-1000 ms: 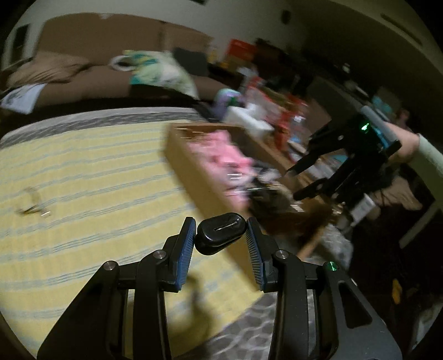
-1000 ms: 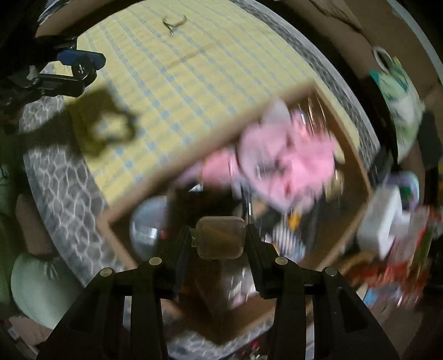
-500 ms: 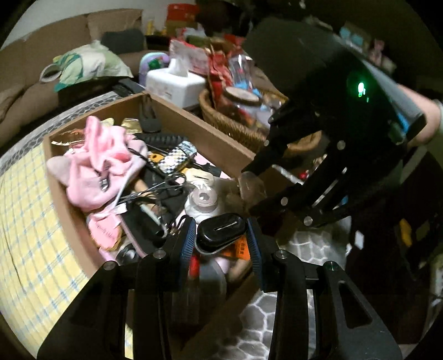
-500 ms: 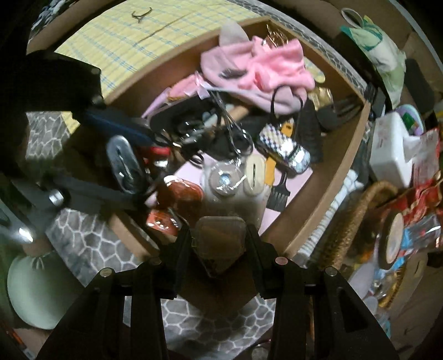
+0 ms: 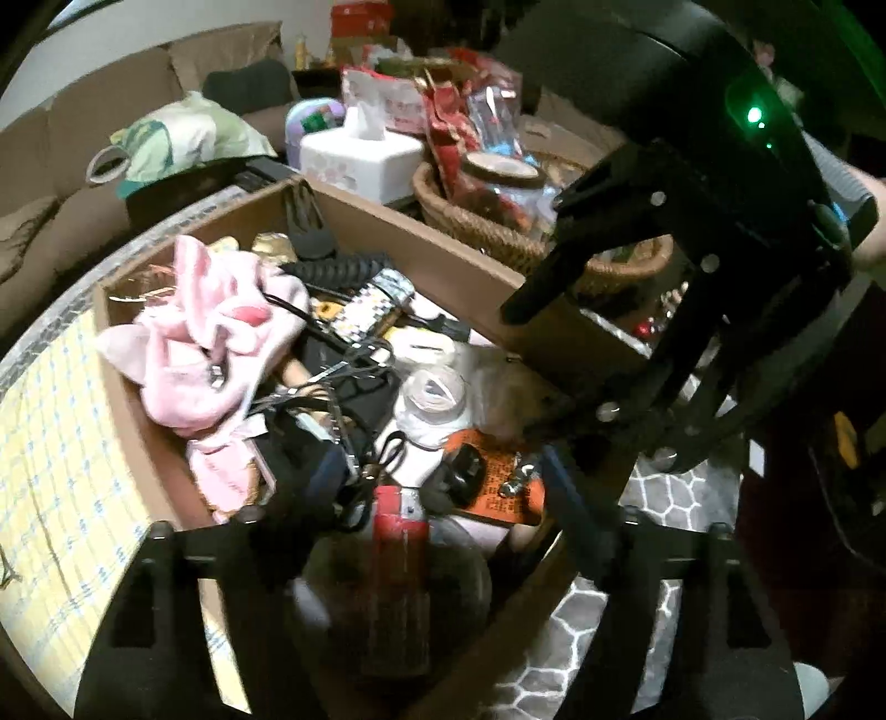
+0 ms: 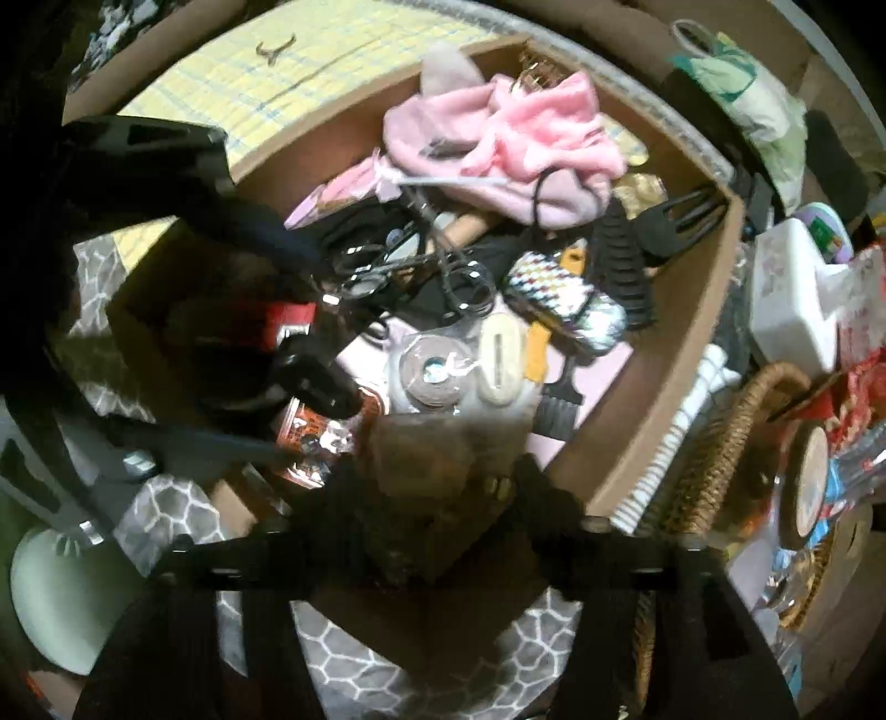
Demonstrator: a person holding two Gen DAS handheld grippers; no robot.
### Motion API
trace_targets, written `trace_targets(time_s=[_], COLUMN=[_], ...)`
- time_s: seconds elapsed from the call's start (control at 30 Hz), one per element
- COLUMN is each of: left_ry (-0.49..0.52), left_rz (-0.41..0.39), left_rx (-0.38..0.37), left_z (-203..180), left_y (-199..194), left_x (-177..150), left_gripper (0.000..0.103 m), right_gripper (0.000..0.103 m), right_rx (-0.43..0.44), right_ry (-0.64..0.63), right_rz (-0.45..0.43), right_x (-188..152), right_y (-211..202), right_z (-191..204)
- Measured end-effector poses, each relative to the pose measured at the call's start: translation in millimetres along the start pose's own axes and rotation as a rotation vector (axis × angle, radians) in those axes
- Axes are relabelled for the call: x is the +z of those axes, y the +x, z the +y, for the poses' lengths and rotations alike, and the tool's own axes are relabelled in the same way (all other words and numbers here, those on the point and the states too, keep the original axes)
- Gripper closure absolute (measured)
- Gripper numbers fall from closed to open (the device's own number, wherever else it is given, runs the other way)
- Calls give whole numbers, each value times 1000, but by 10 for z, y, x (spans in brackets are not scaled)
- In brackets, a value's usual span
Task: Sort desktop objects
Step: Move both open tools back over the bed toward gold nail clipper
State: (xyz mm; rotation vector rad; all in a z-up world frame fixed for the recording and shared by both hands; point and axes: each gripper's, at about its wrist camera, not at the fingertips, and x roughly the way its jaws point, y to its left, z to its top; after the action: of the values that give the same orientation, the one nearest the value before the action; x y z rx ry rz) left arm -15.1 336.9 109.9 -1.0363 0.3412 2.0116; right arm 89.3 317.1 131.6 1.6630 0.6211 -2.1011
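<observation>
Both grippers hang over an open cardboard box [image 5: 421, 243] [image 6: 664, 360] full of small items. The left gripper [image 5: 429, 498] [image 6: 288, 354] has its jaws opening wide. The black oval case [image 5: 462, 471] [image 6: 318, 382] is free of the pads and lies on an orange packet [image 5: 498, 487] in the box. The right gripper [image 6: 437, 482] [image 5: 520, 376] points almost straight down and its jaws are opening too. A blurred translucent brownish box [image 6: 437, 448] [image 5: 515, 387] sits between them, and the pads stand off its sides.
The box holds a pink cloth [image 6: 515, 138], scissors [image 6: 387, 266], a checked case [image 6: 559, 299] and black combs. A tissue box [image 5: 360, 155] and a wicker basket [image 5: 498, 232] stand beyond it. A hair clip [image 6: 275, 49] lies on the yellow checked cloth [image 5: 50, 471].
Both grippers came from over the yellow cloth to over the box. Their jaws have spread, letting go of the black oval case and the translucent box.
</observation>
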Motion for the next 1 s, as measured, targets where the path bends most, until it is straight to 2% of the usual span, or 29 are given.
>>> trace_targets(time_s=[0.13,0.3,0.43,0.53,0.67,0.8,1.0], left_ry=[-88,-180,-238,-262,-293,-325,-379], left_rz=[-60,-118,-138,-158,-182,-195,-220], left_rx=[10,54,95,121,160,209,274], left_z=[207,542,749,832,920,1027,1237], left_y=[-323,-746,-1050,-1286,-1634,-1956,-2385], left_x=[13,-50,-189,-314,-518,-736,-1088], left_gripper=[28,19,9,1,0,0,0], right_gripper=[36,35,27,21,18,15,13], right_rx=[-16,-47,-82,-131,-178,-242,-250], right_ry=[76,156,184,220,246,219,184], right_rz=[-66,-167,-225,-254,-282,-314,-348], right_x=[-57,-48,46,132,242,424,781], right_y=[-246,-630,-832,-924,-1014,-1084,-1027], right_z=[-88,-85,57,246,544,994,1640])
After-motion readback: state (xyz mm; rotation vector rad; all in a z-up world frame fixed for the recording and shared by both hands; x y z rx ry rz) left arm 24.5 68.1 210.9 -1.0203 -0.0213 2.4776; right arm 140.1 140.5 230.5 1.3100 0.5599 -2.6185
